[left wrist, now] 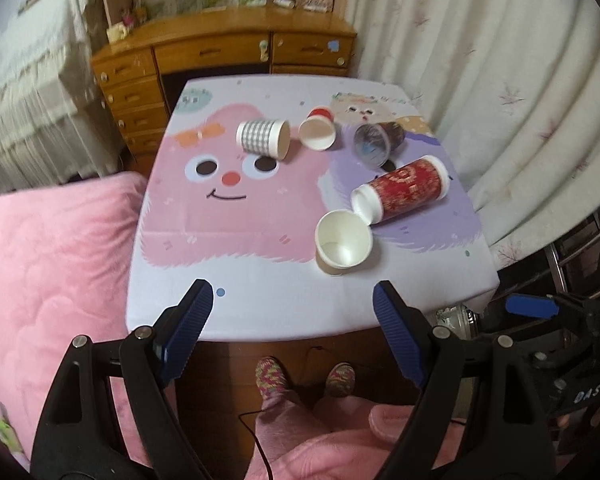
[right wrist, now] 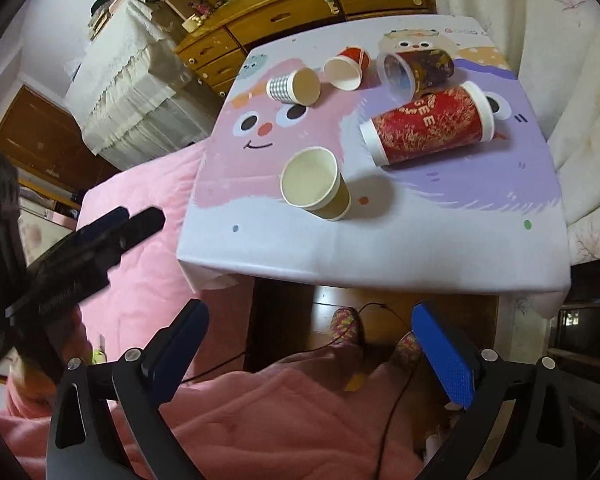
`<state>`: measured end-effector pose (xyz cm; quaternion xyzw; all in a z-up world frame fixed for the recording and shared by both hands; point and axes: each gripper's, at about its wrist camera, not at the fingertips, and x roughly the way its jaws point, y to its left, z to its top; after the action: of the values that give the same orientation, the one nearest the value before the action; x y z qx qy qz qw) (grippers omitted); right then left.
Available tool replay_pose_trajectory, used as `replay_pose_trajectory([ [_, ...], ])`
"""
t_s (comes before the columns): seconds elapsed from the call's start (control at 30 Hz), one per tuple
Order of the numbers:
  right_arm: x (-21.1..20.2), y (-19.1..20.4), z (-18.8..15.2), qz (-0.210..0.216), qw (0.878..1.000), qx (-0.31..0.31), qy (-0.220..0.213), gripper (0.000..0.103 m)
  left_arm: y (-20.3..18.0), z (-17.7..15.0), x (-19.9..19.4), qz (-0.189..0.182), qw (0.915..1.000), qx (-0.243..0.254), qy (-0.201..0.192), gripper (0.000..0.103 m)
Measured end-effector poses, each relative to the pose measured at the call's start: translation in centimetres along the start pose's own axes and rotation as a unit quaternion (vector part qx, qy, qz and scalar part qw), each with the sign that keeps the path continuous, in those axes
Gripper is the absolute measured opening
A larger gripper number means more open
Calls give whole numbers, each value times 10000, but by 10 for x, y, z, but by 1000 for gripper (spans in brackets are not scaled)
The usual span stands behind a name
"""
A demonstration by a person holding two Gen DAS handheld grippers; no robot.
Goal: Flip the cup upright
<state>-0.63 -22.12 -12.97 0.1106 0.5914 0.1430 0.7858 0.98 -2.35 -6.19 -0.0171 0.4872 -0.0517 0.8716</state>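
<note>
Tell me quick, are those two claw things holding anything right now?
Left gripper: jaws open, holding nothing, short of the table.
Right gripper: jaws open, holding nothing.

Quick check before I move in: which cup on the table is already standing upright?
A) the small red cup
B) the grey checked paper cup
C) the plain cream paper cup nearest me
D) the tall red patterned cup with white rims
C: the plain cream paper cup stands on its base with its mouth up, while the other cups lie on their sides.
</note>
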Motion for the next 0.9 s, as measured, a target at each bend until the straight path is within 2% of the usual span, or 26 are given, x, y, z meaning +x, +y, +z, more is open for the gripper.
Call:
replay_pose_trajectory([
  [0.1,-23,7,-2,-154,9998,-11,-132,103,-12,2,-26,19,9997,-111,-207,80],
  [0.23,-53,9,-8,92,9987,233,-434,103,-23,-2,-52,110,9974,-279,-654,80],
  [0.3,-65,12,-12,-223,9969,217,-718,103,-29,-6,-57,313,9961,-238,-795,80],
  [0.37,-76,20,-18,-511,9934,36,-1022,103,-29,-11,-57,324,9959,-295,-794,80],
  [0.53,-102,33,-37,-902,9802,-234,-1746,103,-27,-23,-60,434,9946,-431,-839,81],
  [0.6,-112,38,-43,-1023,9744,-339,-1973,103,-25,-25,-60,444,9942,-476,-857,85],
  [0.73,-120,45,-50,-1085,9707,-440,-2100,103,-22,-27,-62,539,9932,-507,-904,102],
  [0.9,-122,45,-53,-1120,9684,-346,-2200,103,-21,-29,-64,557,9930,-490,-918,102],
])
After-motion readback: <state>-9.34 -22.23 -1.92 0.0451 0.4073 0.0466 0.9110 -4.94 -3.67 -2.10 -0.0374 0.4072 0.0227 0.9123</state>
